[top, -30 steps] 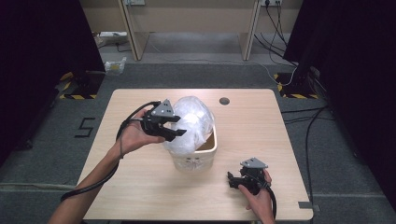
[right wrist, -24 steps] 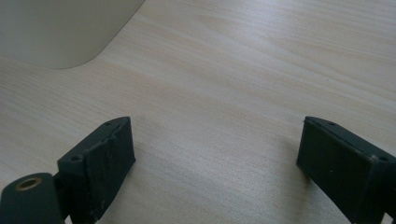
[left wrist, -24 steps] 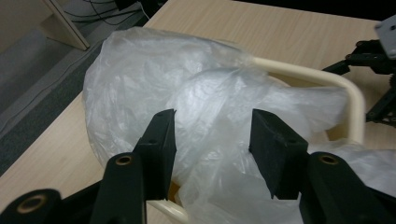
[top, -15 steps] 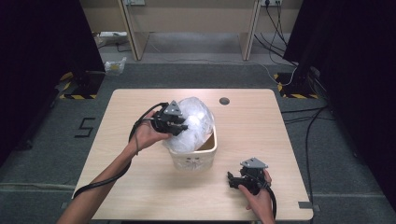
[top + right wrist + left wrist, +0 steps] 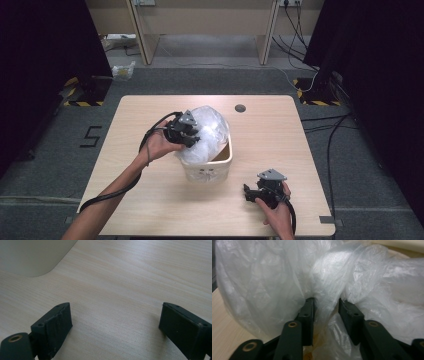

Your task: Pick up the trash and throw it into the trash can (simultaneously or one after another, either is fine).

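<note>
Now the left gripper [image 5: 192, 139] pinches a fold of the plastic bag [image 5: 210, 132] in the bin [image 5: 210, 167] mid-table, its jaws having just been opening slightly; the right gripper [image 5: 251, 192] rests spread near the table's [image 5: 280, 130] front edge.

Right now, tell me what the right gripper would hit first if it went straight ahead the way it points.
Probably the cream bin: the right gripper lies low over the table, aimed toward the bin's base, with bare wood between; exact line unclear.

- Ahead of the left gripper [image 5: 192, 137], the crumpled plastic bag [image 5: 207, 132] blocks passage; film bunches between its jaws.
- Ahead of the right gripper [image 5: 248, 193], bare table [image 5: 280, 135]; the bin [image 5: 210, 167] stands beyond, to its left.
</note>
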`<action>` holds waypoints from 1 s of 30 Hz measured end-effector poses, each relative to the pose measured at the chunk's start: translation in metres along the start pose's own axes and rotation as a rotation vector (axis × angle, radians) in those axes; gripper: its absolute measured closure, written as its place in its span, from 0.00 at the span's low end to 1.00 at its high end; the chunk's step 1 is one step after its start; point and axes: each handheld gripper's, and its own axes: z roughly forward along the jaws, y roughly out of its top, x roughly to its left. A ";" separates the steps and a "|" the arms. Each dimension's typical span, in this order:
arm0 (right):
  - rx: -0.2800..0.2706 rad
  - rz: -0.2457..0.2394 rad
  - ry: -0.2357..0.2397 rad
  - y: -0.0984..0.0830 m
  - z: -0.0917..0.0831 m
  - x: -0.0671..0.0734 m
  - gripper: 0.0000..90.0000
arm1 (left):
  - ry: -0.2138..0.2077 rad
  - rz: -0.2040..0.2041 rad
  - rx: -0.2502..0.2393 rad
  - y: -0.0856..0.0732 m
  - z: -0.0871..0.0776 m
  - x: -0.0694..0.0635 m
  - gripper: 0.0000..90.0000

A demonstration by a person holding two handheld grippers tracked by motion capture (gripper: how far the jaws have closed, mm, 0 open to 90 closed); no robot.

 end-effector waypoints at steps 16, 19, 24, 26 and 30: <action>0.000 0.001 0.000 0.000 0.000 0.000 0.12 | 0.005 -0.057 -0.189 -0.010 -0.060 -0.005 0.42; 0.000 0.000 0.000 0.000 0.000 0.000 0.12 | 0.013 -0.069 -0.195 -0.017 -0.068 -0.002 0.41; 0.001 0.000 0.000 0.000 0.000 0.000 0.12 | 0.022 -0.089 -0.206 -0.029 -0.078 0.002 0.40; 0.001 0.000 0.000 0.000 0.000 0.000 0.12 | 0.030 -0.099 -0.214 -0.036 -0.083 0.004 0.40; 0.002 0.000 -0.001 0.000 0.000 0.000 0.12 | 0.043 -0.118 -0.220 -0.048 -0.091 0.007 0.39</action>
